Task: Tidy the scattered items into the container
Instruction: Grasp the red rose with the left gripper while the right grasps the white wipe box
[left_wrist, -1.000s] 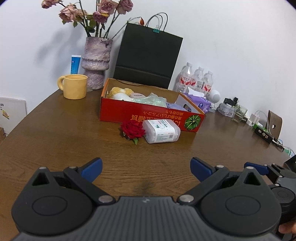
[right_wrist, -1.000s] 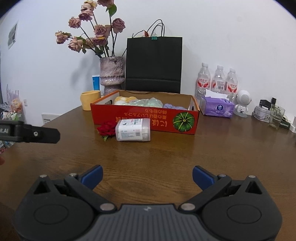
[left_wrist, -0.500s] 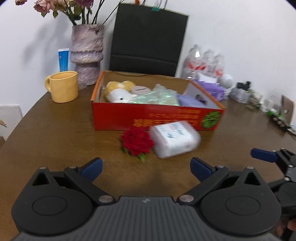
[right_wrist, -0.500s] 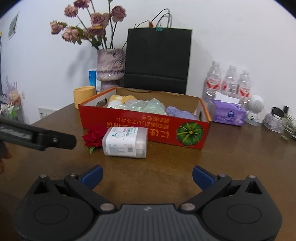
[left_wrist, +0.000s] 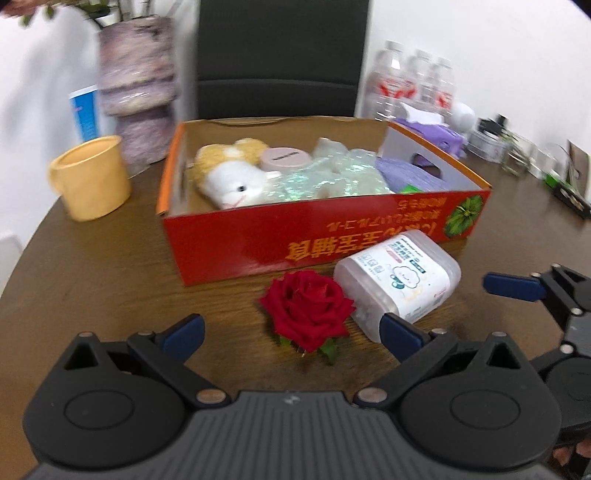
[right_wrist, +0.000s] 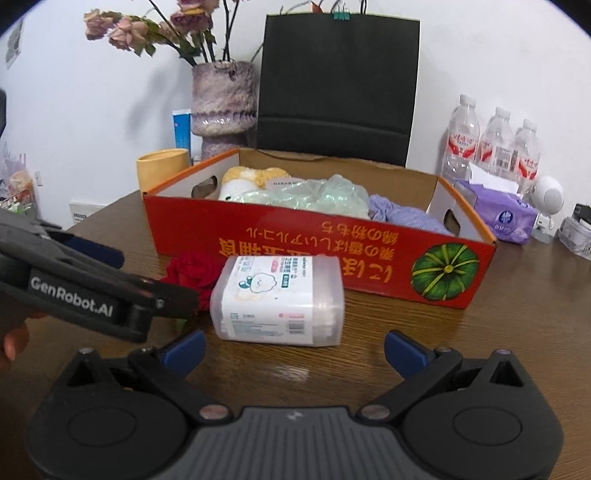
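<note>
Both grippers wide open, empty: left (left_wrist: 291, 332) w/ rose (left_wrist: 306, 308) just ahead, right (right_wrist: 293, 347) facing wipes pack (right_wrist: 279, 301).

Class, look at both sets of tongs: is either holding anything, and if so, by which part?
Nothing is held. The left tongs and right tongs are both open, short of the red rose and the wipes pack.

Box (left_wrist: 295, 236) on table (left_wrist: 92, 280), mid-scene. In box: plush (left_wrist: 232, 177) at left, jar (left_wrist: 284, 158) behind it, wrap (left_wrist: 332, 181) in middle, cloth (left_wrist: 410, 173) at right. Rose (left_wrist: 306, 310) before box, on table; pack (left_wrist: 399, 277) just right of rose, touching it. Mug (left_wrist: 90, 177) left of box. Vase (left_wrist: 138, 88) behind mug, tube (left_wrist: 85, 114) left of vase. Bag (right_wrist: 338, 85) behind box, at wall. Bottles (right_wrist: 491, 144) right of bag; tissues (right_wrist: 498, 210) before bottles, right of box.
</note>
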